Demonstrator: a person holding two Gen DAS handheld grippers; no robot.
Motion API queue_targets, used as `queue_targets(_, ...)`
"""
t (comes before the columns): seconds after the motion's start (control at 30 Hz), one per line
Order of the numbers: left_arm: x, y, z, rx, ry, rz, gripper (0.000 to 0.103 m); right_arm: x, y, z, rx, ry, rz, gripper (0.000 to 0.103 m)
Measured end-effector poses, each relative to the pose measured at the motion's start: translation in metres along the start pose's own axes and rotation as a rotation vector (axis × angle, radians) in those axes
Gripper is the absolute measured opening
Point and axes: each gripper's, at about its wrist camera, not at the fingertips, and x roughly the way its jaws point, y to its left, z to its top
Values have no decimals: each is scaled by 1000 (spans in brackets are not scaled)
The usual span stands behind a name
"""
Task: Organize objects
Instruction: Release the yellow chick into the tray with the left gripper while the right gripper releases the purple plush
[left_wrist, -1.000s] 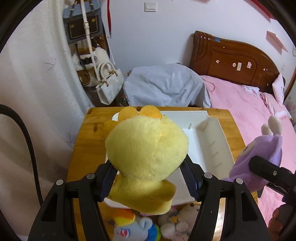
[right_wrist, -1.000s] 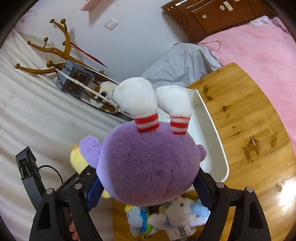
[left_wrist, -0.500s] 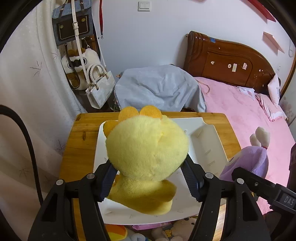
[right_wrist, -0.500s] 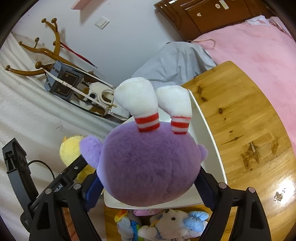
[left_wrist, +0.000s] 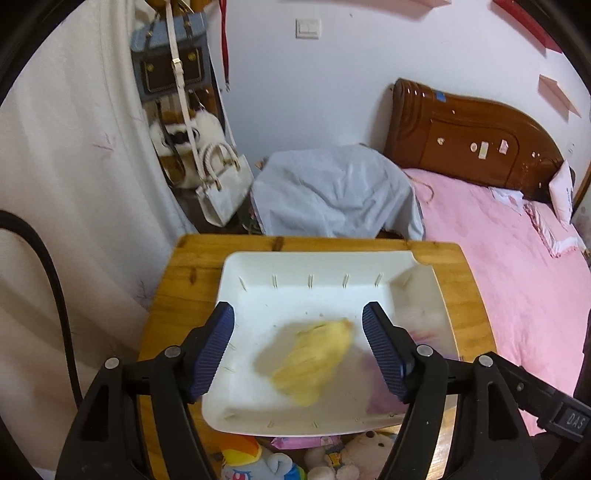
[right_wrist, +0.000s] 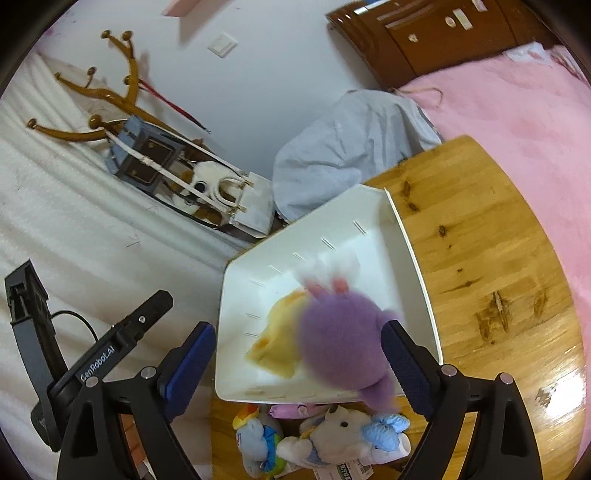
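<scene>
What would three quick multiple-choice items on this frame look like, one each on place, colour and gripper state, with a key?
1. Where is the yellow plush?
A. on the bed
B. in the white tray
C. on the coat rack

2. What colour is the plush beside it in the right wrist view?
A. purple
B. green
C. black

3. How do the left gripper and right gripper stand?
A. both shut on toys
B. only the left open
C. both open

Key: B, its blurred yellow shape lies over the tray floor; A, the fur is purple; C, each pair of fingers is spread and grips nothing.

Yellow plush (left_wrist: 314, 360), purple plush (right_wrist: 341, 341) — white tray (left_wrist: 325, 269)
</scene>
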Motion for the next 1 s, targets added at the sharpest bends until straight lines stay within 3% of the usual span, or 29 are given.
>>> queue_targets(0.17, -25, -2, 5, 6, -57, 56, 76, -22, 14, 1, -89, -35, 21, 92)
queue_targets(0.53, -85, -5, 2, 66, -215, 261, 76, -77, 44, -18, -339, -176, -16, 92)
queue_targets(0.7, -102, -7, -12, 65, -199, 342, 78, -103, 47, -31, -385, -295, -34, 92)
queue_targets(1.0, -122, 0, -48, 53, -138, 434, 82, -125, 35, -57, -449, -332, 2, 92)
